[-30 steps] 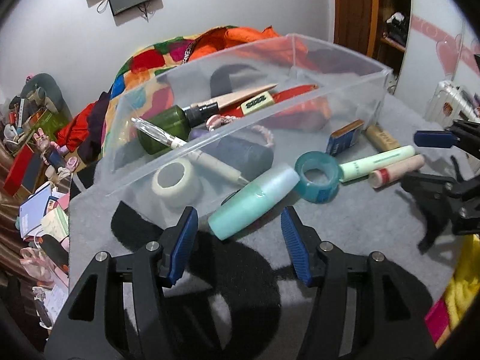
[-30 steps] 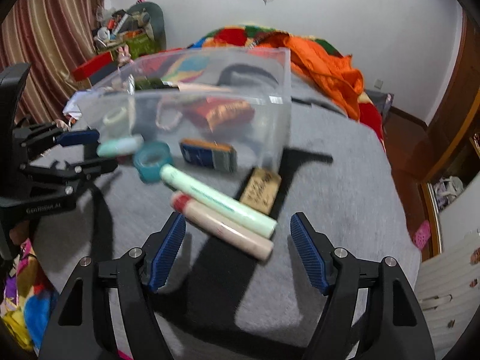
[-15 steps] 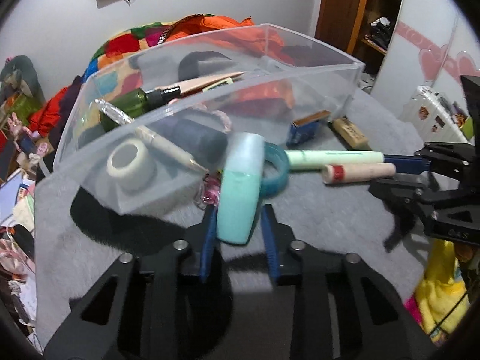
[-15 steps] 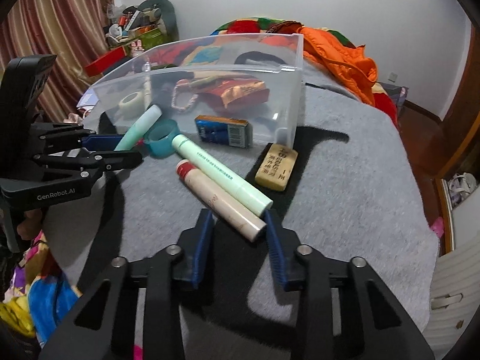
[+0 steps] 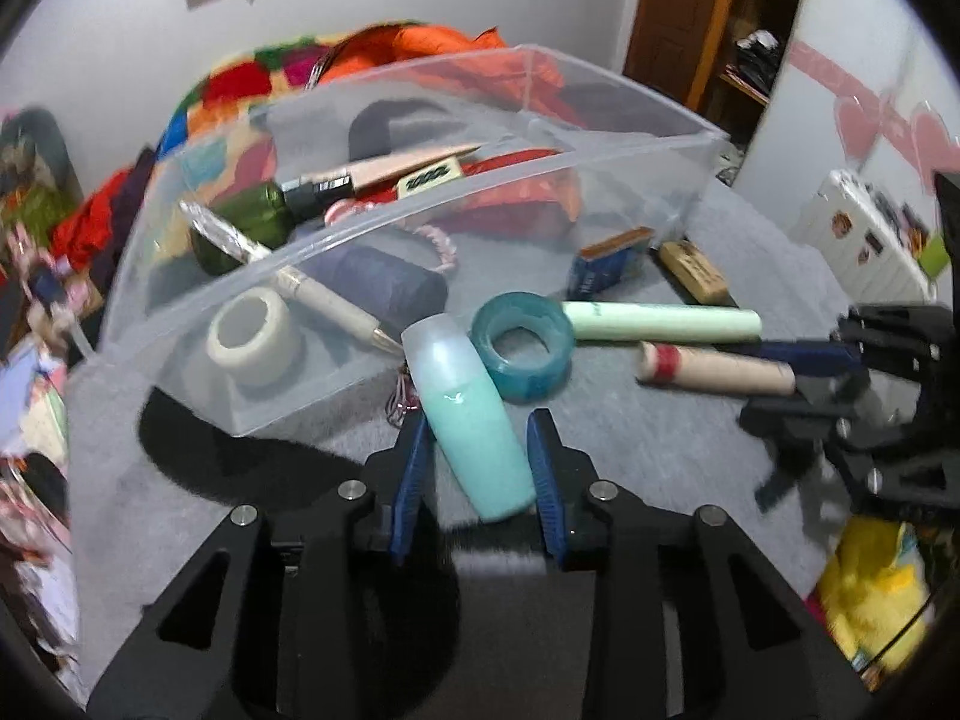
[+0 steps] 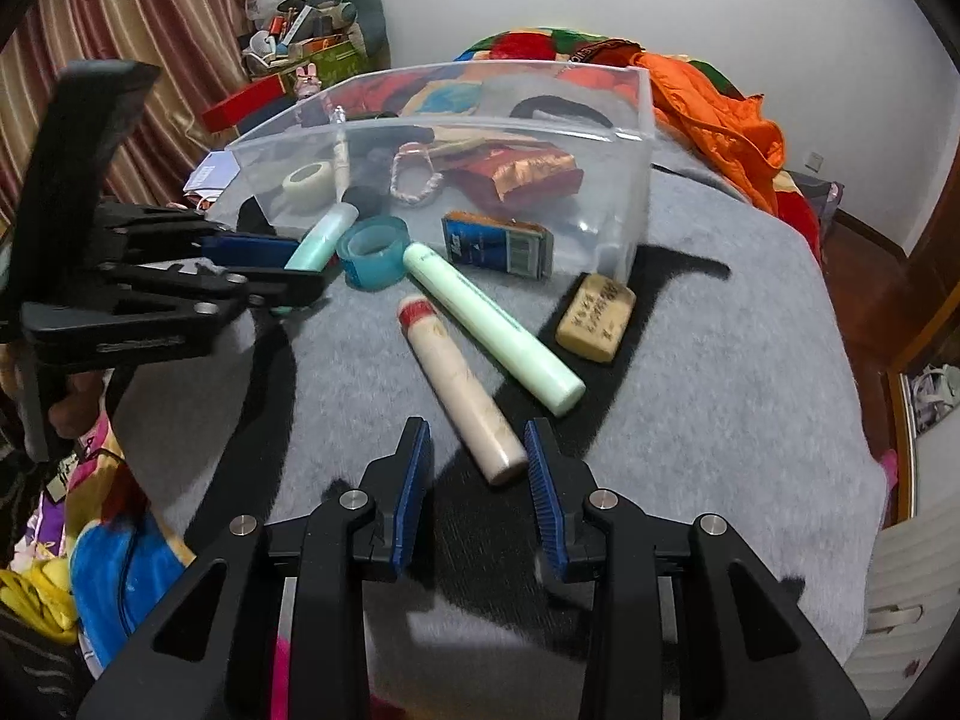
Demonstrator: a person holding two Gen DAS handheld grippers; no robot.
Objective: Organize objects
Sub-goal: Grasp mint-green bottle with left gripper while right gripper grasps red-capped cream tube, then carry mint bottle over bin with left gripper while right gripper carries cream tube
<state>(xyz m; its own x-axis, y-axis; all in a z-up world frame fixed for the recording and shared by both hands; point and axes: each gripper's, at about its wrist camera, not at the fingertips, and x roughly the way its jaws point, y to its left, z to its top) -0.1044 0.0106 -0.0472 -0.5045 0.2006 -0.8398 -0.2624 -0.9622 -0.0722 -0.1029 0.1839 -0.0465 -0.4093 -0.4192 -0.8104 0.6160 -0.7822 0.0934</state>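
My left gripper [image 5: 477, 432] is shut on a teal bottle [image 5: 474, 420] with a frosted cap, held in front of the clear plastic bin [image 5: 540, 174]; the same bottle [image 6: 321, 237] shows in the right wrist view. My right gripper [image 6: 478, 441] has its jaws narrowed around the near end of a beige tube with a red band [image 6: 459, 390], though a gap shows beside the tube. A pale green tube [image 6: 492, 324], a teal tape ring [image 6: 375, 252], a blue box [image 6: 498, 246] and a tan block [image 6: 596, 315] lie on the grey blanket.
The bin holds a white tape roll [image 5: 252, 339], a pen [image 5: 312, 294], a green bottle [image 5: 246, 222], a dark spool [image 5: 384, 285] and red packets [image 6: 528, 171]. Bright bedding [image 6: 708, 108] lies behind. Clutter [image 6: 300, 30] sits at the far left by the curtain.
Both grippers have closed from wide open. The left took hold of the teal bottle and lifted it. The right narrowed around the beige tube's end.
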